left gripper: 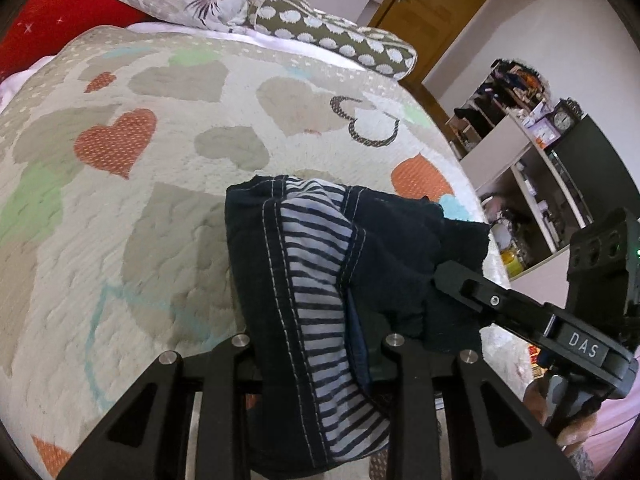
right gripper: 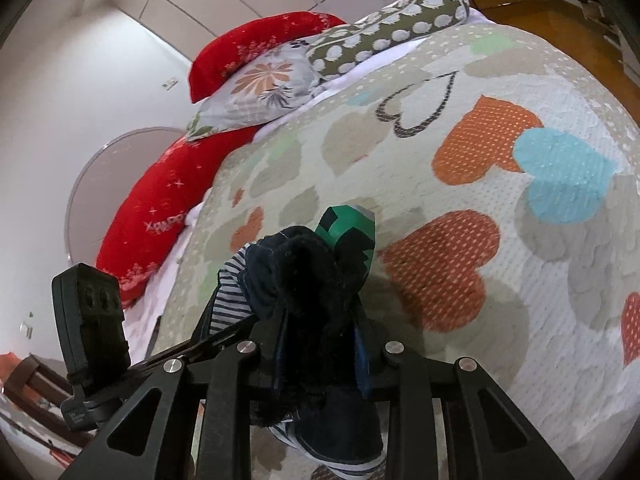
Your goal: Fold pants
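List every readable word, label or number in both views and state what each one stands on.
"DAS": white letters on a small plate on the right hand-held gripper, seen in the left wrist view.
White lettering on the red pillow: too blurred to read.
Clock face on the shelf: numerals too small to read.
Small label on the left hand-held gripper's body: unreadable.

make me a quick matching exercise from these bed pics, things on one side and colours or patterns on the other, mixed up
Things:
1. pants
2. pants lining
3. long bolster
4. pillow under the bolster

Looks:
A. olive with white dots
B. dark navy with pale stitching
C. grey with orange flowers
D. blue and white stripes

Pairs: 1-B, 2-D, 3-A, 4-C
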Tool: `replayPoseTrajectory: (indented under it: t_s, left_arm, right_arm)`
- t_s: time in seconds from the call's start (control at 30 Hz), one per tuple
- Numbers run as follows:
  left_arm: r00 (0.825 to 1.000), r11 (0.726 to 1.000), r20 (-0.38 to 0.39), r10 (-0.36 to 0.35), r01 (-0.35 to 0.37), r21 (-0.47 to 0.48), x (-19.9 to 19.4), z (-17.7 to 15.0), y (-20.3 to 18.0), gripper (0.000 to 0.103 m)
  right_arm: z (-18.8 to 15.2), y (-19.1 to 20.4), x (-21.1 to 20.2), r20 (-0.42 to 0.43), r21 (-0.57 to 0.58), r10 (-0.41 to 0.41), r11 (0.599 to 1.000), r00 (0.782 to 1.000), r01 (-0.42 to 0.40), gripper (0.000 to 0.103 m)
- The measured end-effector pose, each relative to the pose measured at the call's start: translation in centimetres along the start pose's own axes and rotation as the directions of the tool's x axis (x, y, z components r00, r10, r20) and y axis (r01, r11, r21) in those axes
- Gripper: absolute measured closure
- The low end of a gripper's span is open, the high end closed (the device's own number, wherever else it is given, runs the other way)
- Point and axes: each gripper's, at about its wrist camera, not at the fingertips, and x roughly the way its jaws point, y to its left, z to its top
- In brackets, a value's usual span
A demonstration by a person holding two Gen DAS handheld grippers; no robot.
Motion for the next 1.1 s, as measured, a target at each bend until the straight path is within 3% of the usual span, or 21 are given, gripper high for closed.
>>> replayPoseTrajectory:
  t_s: [0.07,0.2,0.23,0.33,0.4,0.63,0.73,0.8,0.9,0.97,1.1]
  left_arm:
    - [1.000,1.000,-0.015,0.017,-0.017,-0.004,1.0,0.2,0.2,0.074]
    - [0.999,0.997,-0.018,0.043,-0.044,-0.062,1.9,-0.1,1.2,0.048]
    - [0.999,0.995,-0.019,0.031,-0.032,-0.089,1.8,-0.2,1.7,0.045]
    - [1.000,0.991,-0.028,-0.004,0.000,-0.131,1.1,-0.5,2.4,0.045]
    - [1.000,0.990,-0.005,0.003,-0.004,-0.141,-0.3,-0.9,2.4,0.045]
    - [0.984,0.983,0.085,0.157,-0.148,-0.106,-3.7,-2.7,2.0,0.045]
    - [0.981,0.977,0.054,0.187,-0.180,-0.111,-2.9,-3.7,2.2,0.045]
    - [0.979,0.975,0.037,0.199,-0.193,-0.114,-2.1,-4.2,2.3,0.045]
    - [0.977,0.973,0.034,0.210,-0.206,-0.103,-2.1,-4.5,2.0,0.045]
    - [0.978,0.975,0.051,0.203,-0.197,-0.100,-3.2,-4.6,1.7,0.045]
    - [0.959,0.965,0.122,0.257,-0.248,-0.083,-7.1,-6.2,0.6,0.043]
  right_arm:
    - [0.4,-0.7,0.7,-0.007,0.014,-0.014,1.000,1.000,0.014,0.074]
    - [0.7,-2.3,2.1,-0.023,0.040,-0.042,0.998,0.999,0.043,0.073]
    - [0.7,-2.6,2.3,-0.026,0.046,-0.052,0.998,0.998,0.053,0.070]
    - [0.8,-3.1,2.4,-0.023,0.049,-0.089,0.995,0.996,0.090,0.058]
    - [0.9,-3.0,1.5,-0.004,0.043,-0.090,0.995,0.996,0.090,0.057]
    - [0.4,-0.3,-3.7,0.147,-0.024,-0.119,0.992,0.982,0.124,0.053]
    - [-0.5,1.7,-4.0,0.121,-0.068,-0.065,0.995,0.990,0.074,0.068]
    - [-1.3,2.5,-3.1,0.070,-0.073,-0.023,0.997,0.997,0.028,0.068]
    - [-2.5,1.8,-1.1,0.021,-0.054,-0.089,0.994,0.996,0.090,0.068]
    - [-3.3,0.4,0.2,-0.014,-0.027,-0.173,0.985,0.985,0.173,0.068]
    - [-3.9,-0.1,-2.0,0.023,0.003,-0.140,0.990,0.990,0.140,0.068]
